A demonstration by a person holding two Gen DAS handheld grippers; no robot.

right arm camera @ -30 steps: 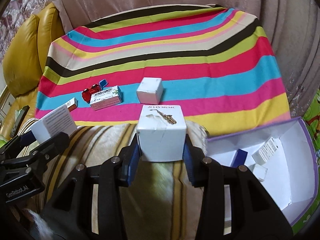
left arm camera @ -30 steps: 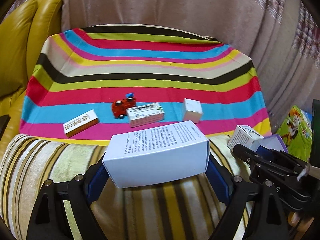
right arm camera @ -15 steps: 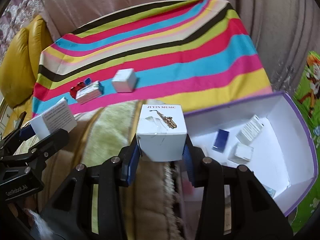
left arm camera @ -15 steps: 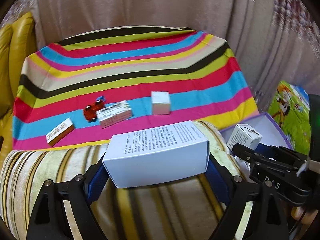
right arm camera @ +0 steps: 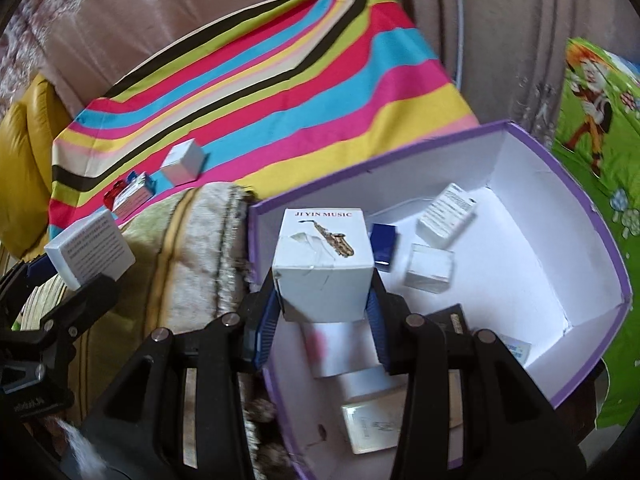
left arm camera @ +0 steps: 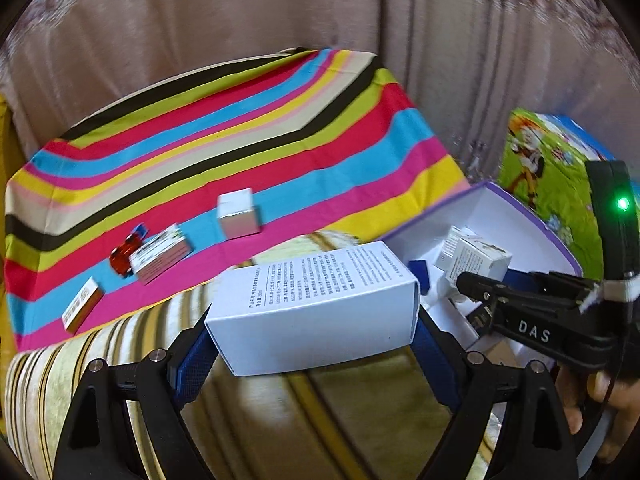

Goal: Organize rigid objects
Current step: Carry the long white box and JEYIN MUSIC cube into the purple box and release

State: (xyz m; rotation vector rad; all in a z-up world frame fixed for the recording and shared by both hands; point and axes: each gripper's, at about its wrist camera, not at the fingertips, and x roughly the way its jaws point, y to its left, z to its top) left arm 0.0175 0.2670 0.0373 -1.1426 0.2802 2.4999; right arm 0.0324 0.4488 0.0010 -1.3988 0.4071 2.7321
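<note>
Left gripper (left arm camera: 314, 334) jaws are clamping the long white box (left arm camera: 316, 308), right gripper (right arm camera: 322, 312) jaws are squeezing the saxophone box (right arm camera: 322, 264) over the purple-edged bin (right arm camera: 600, 240).

Striped cloth (left arm camera: 240, 136) showing bands of black, lime, red, blue, yellow, beige, pink. Long box (left arm camera: 316, 304) showing white with fine black print. Cube box (right arm camera: 324, 264) showing white with brass saxophone picture and red lettering. Storage box (right arm camera: 568, 168) showing purple outside, white inside. Small block (right arm camera: 384, 246) inside it showing dark blue. Toy car (left arm camera: 126, 256) showing red. Mat (right arm camera: 596, 120) showing bright green with cartoon figure. Cushion (left arm camera: 80, 360) showing olive, cream, yellow stripes. Curtain (left arm camera: 240, 20) showing dusty pink. Gripper pads (left arm camera: 192, 364) showing blue on black arms.
</note>
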